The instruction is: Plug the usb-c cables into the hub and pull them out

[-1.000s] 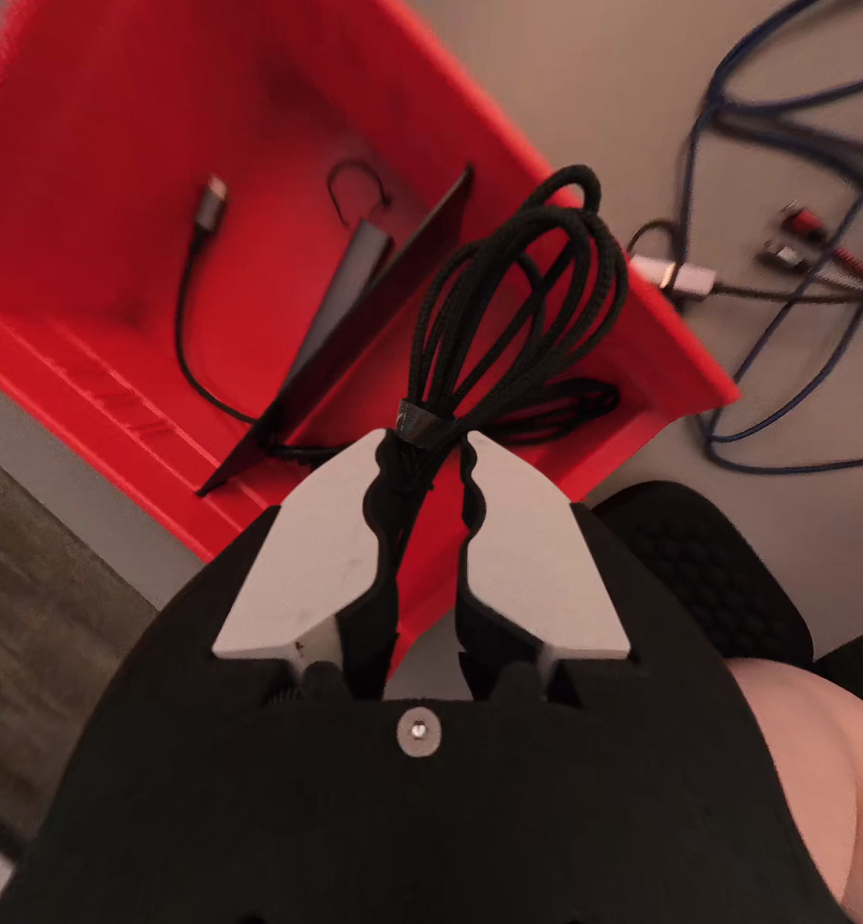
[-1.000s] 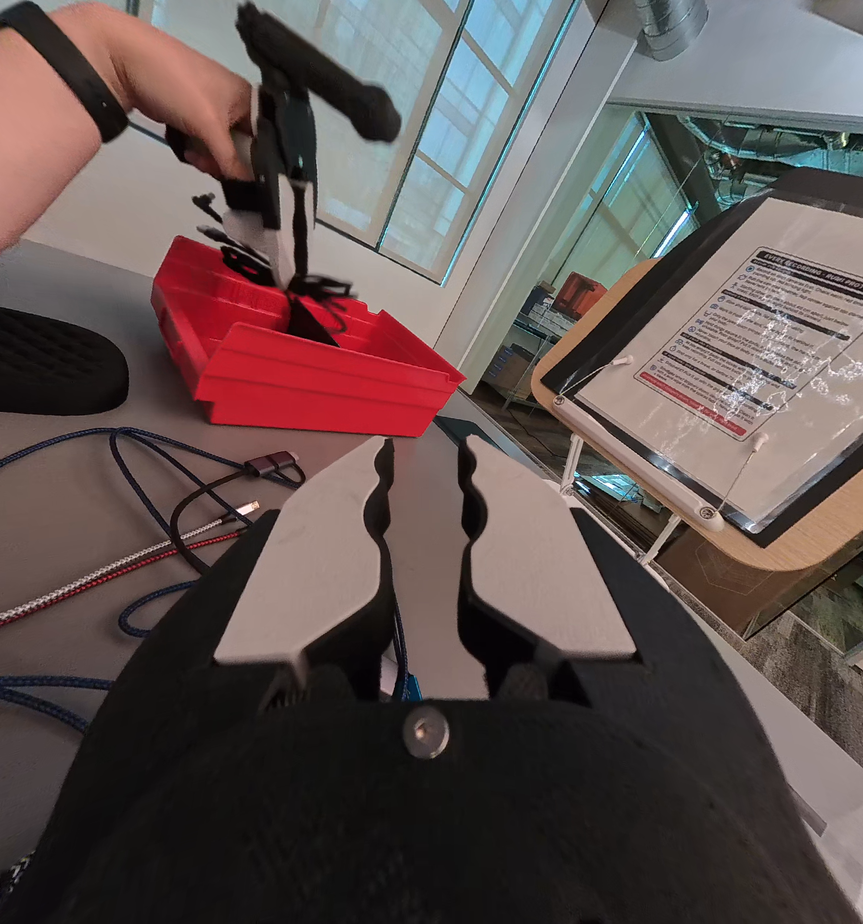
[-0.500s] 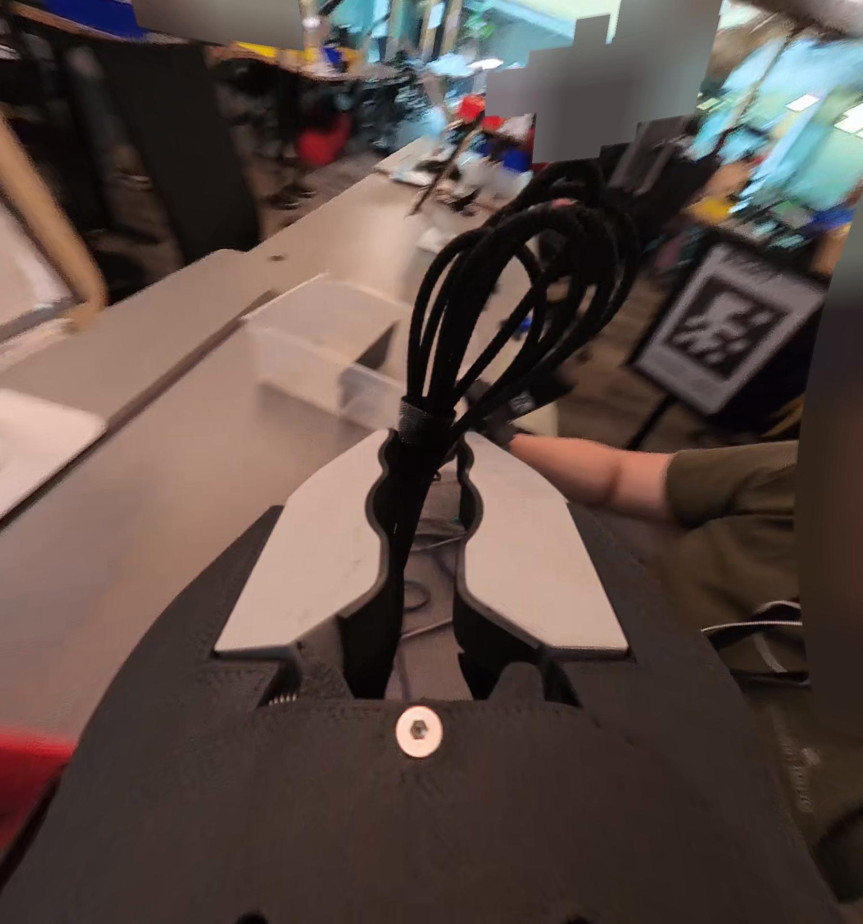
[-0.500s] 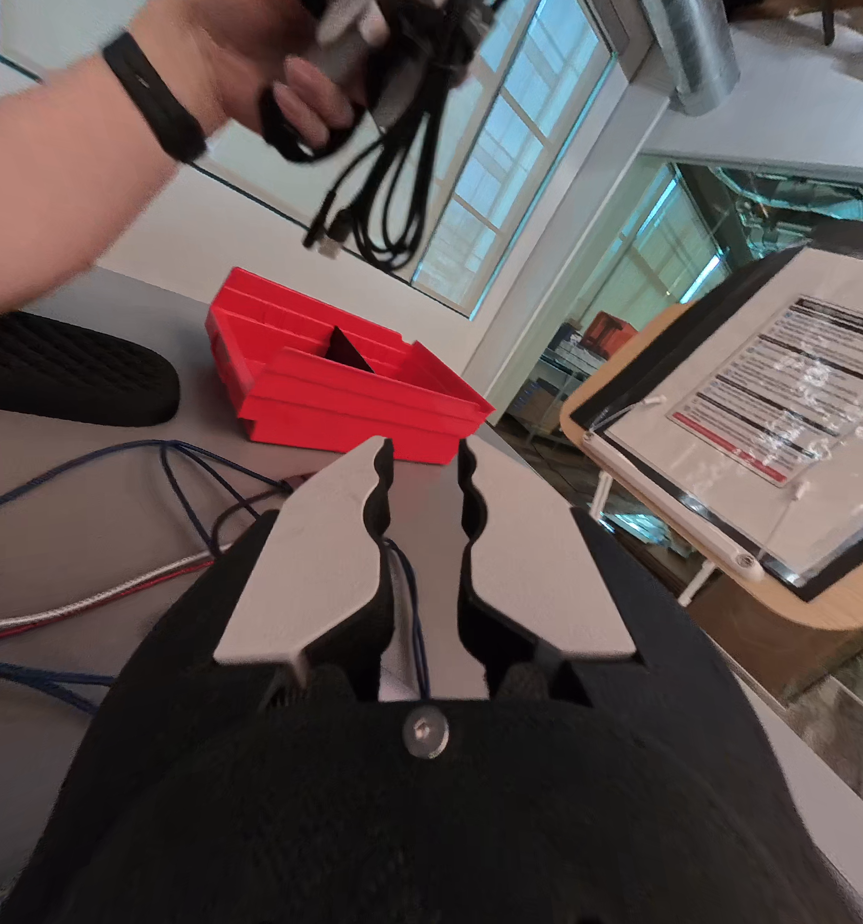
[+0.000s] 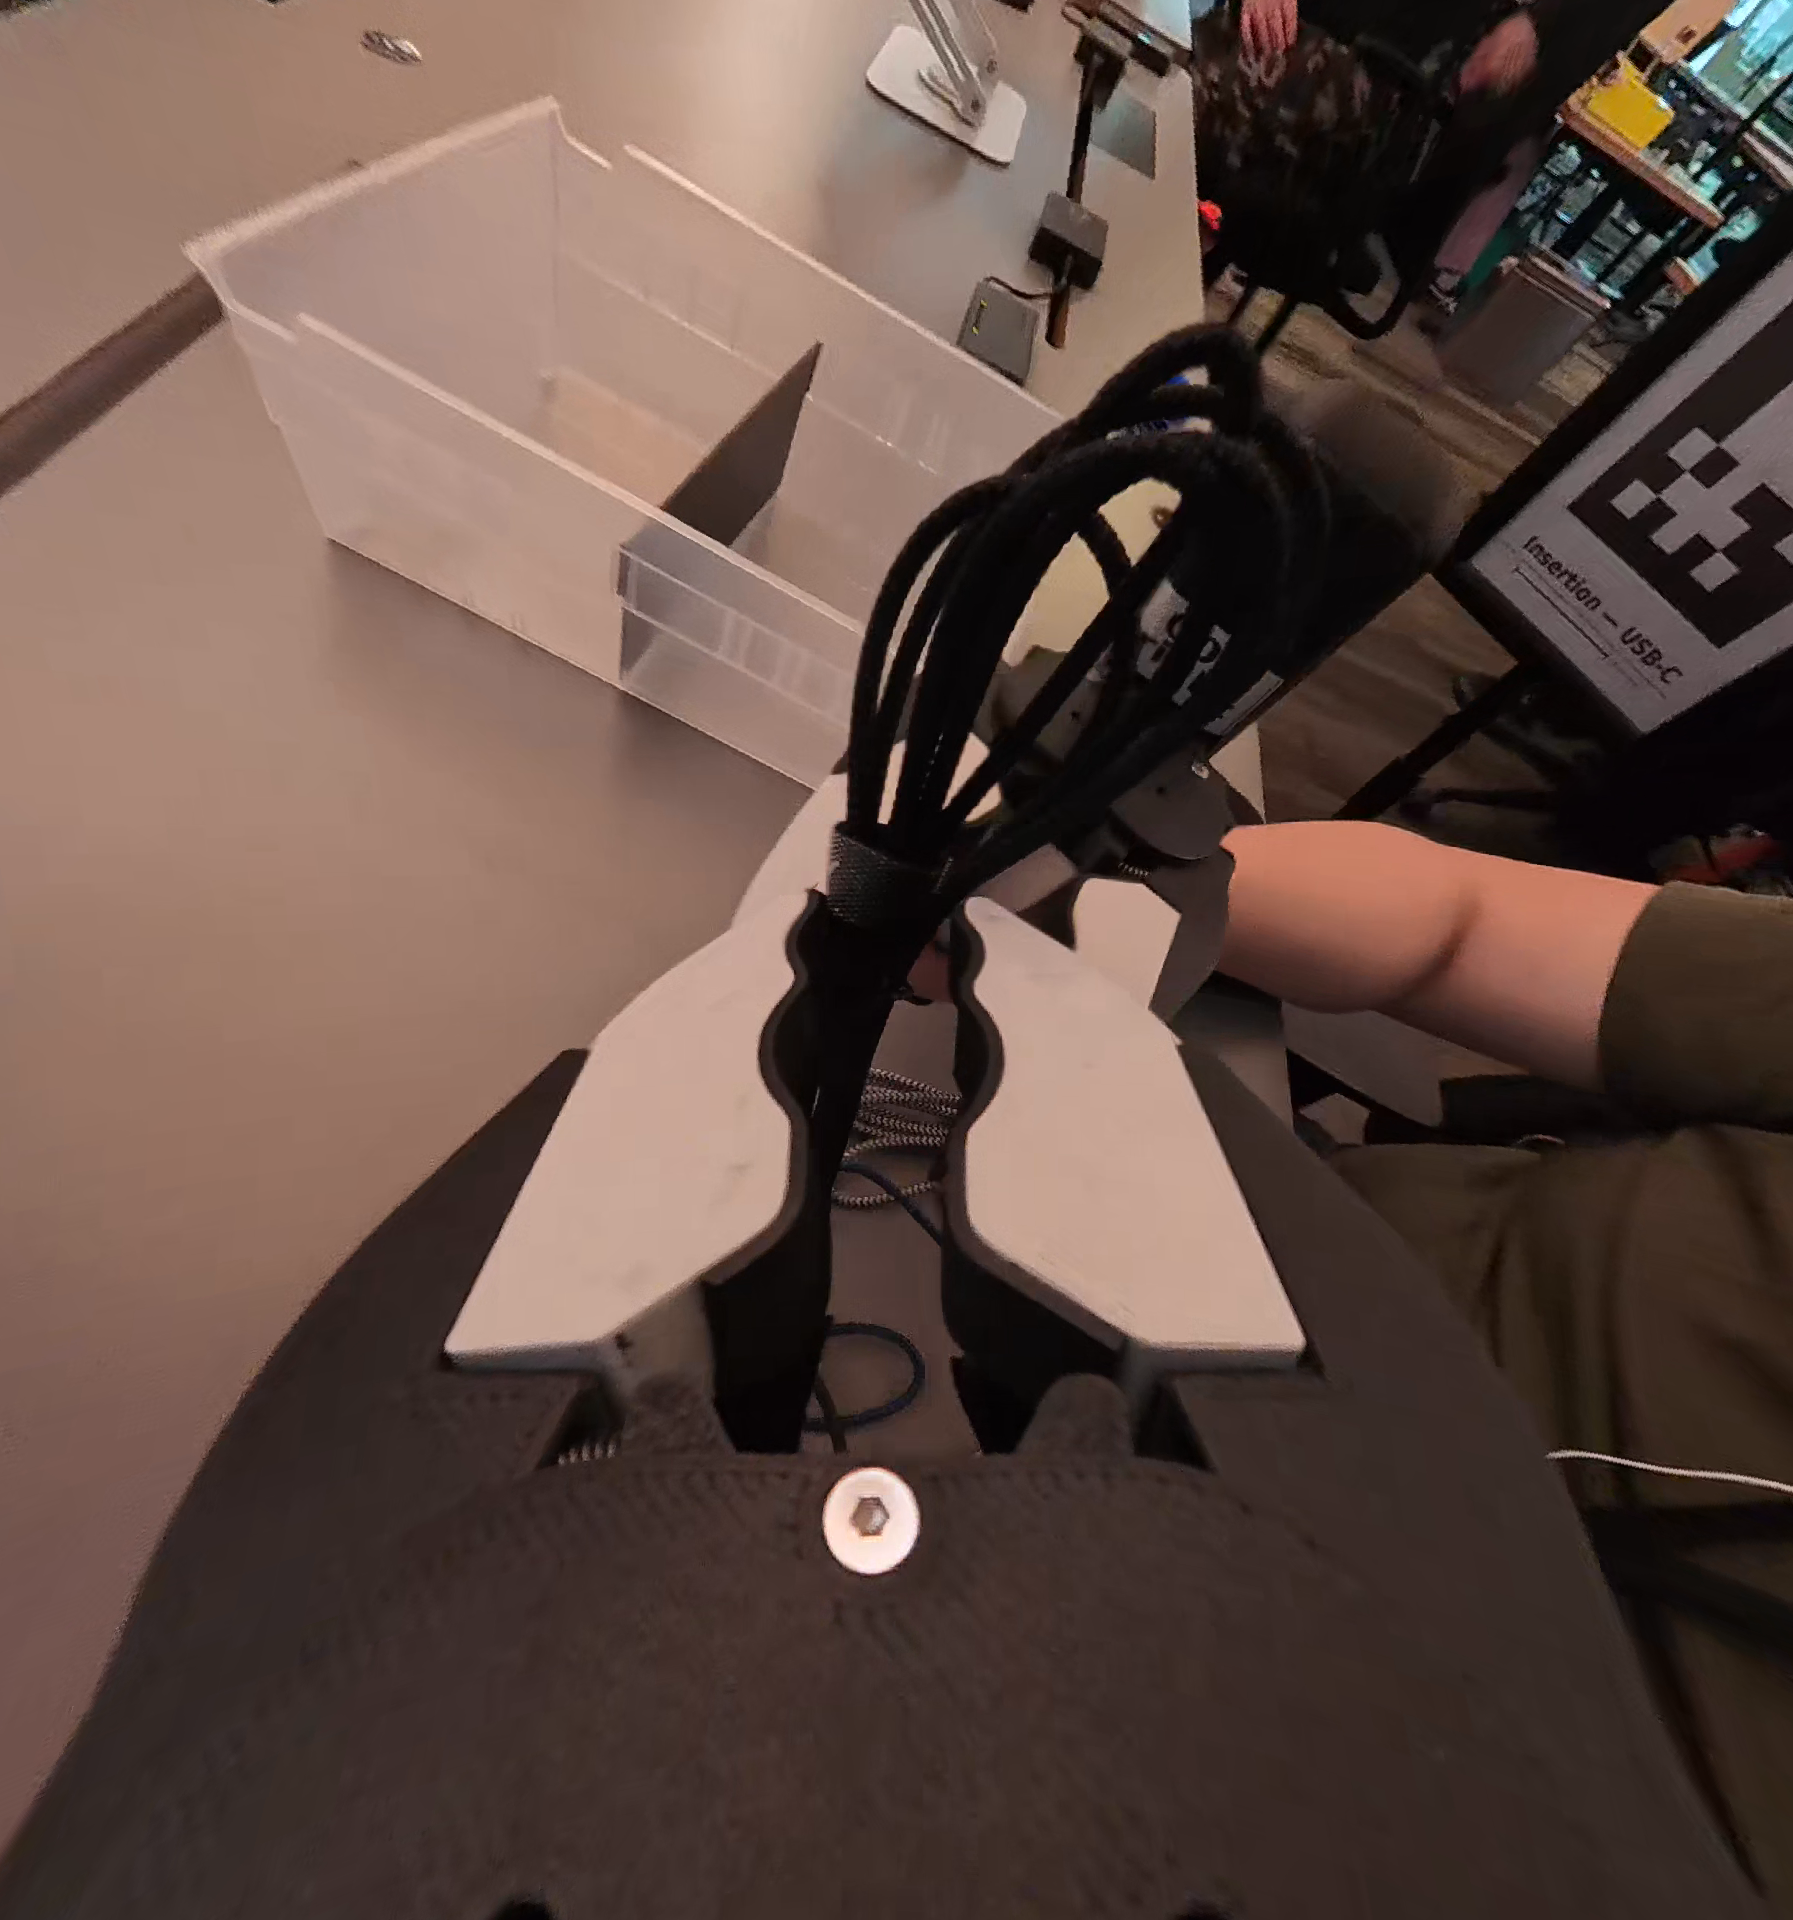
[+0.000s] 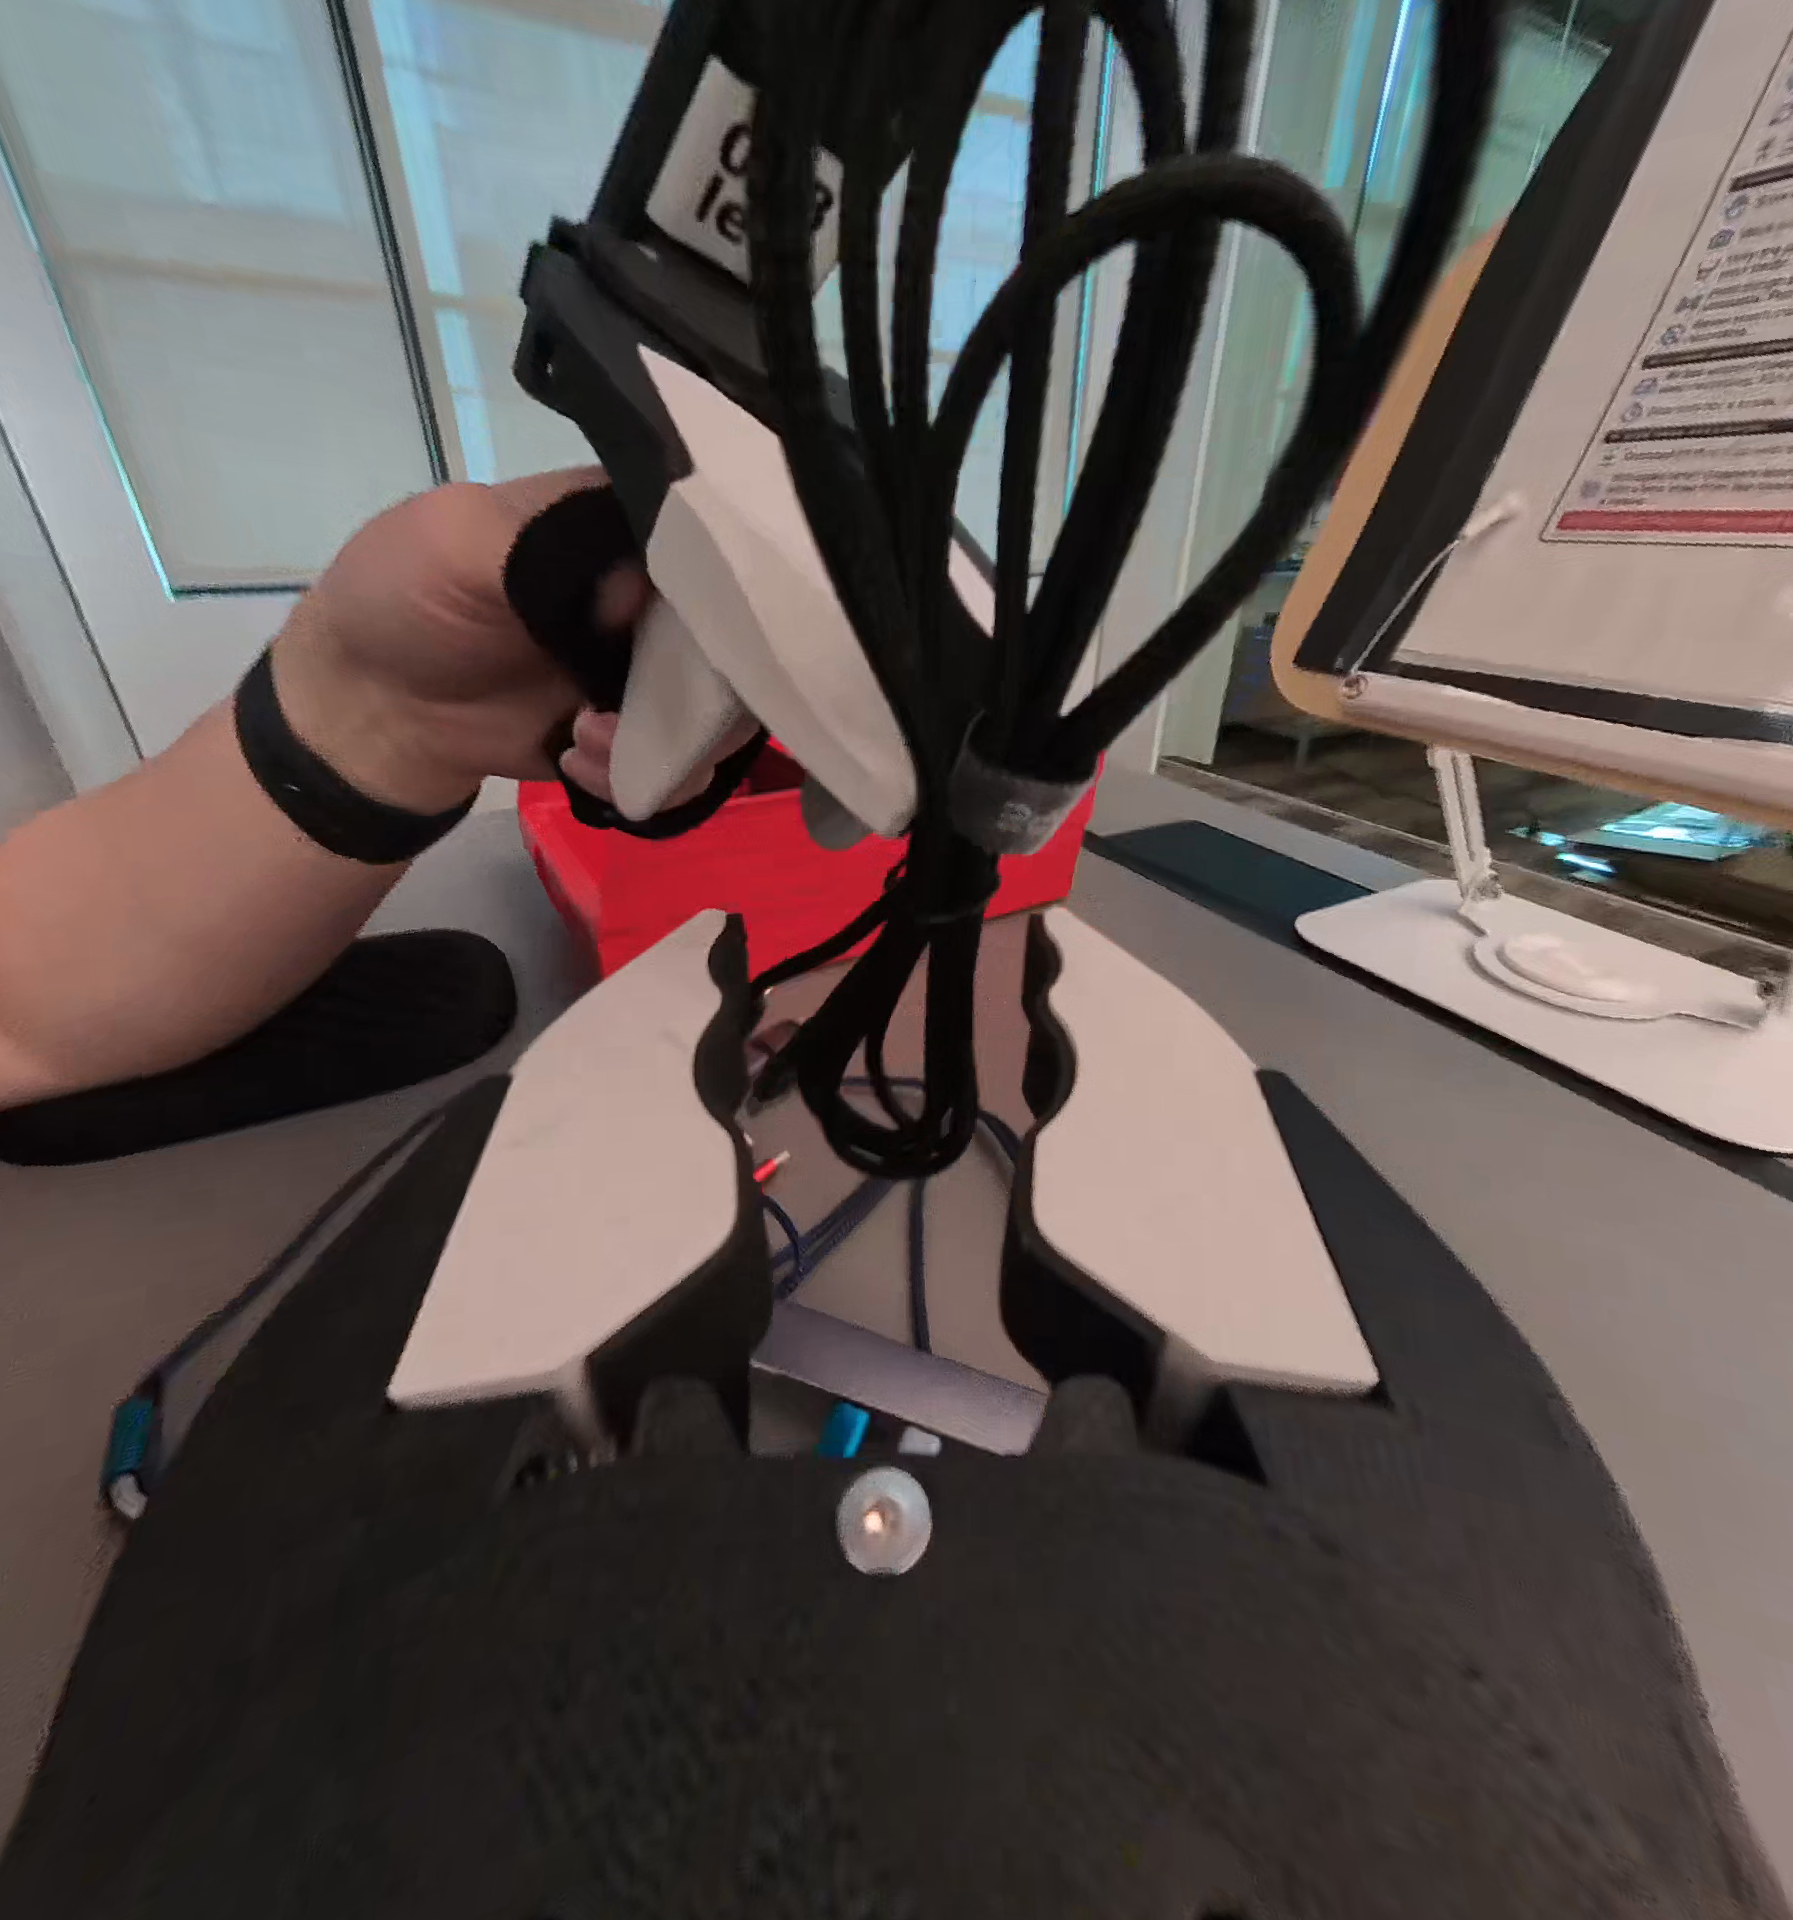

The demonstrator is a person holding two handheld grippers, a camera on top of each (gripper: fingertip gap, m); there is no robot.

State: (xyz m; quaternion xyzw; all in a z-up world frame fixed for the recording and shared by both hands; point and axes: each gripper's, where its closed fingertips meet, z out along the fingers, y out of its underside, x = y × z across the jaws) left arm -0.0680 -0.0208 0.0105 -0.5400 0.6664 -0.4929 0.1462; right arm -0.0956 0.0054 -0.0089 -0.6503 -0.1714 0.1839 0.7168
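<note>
The grey worktop [image 5: 248, 935] carries everything here, and I take the red bin [image 6: 767, 883] at its far side as my mark. Well away from the red bin stands a clear bin [image 5: 559, 436] with a dark divider; to the red bin's right is a tilted board on a white stand [image 6: 1598, 997], and on its left a black pad [image 6: 279, 1039] lies flat. In front of the red bin, held up in the air, is the coiled black cable bundle [image 6: 975, 520], bound by a strap near its lower end. The left tool [image 5: 881, 935] is clamped on that bundle just below the strap, so the loops fan out beyond the tips and the tails hang down past them. The right tool [image 6: 881, 956] sits low, nearer the onlooker than the red bin, with its fingers spread apart and nothing between them. The hanging tails of the bundle drop straight into that gap, their long axis running roughly top to bottom and slightly tilted, so the right tool is the free one and lies directly beneath. On the worktop under the gap, loose blue cables [image 6: 819, 1236] and a grey hub [image 6: 892, 1382] can be made out, though the hub is mostly hidden. I judge the coming move is a grip on the tails.
</note>
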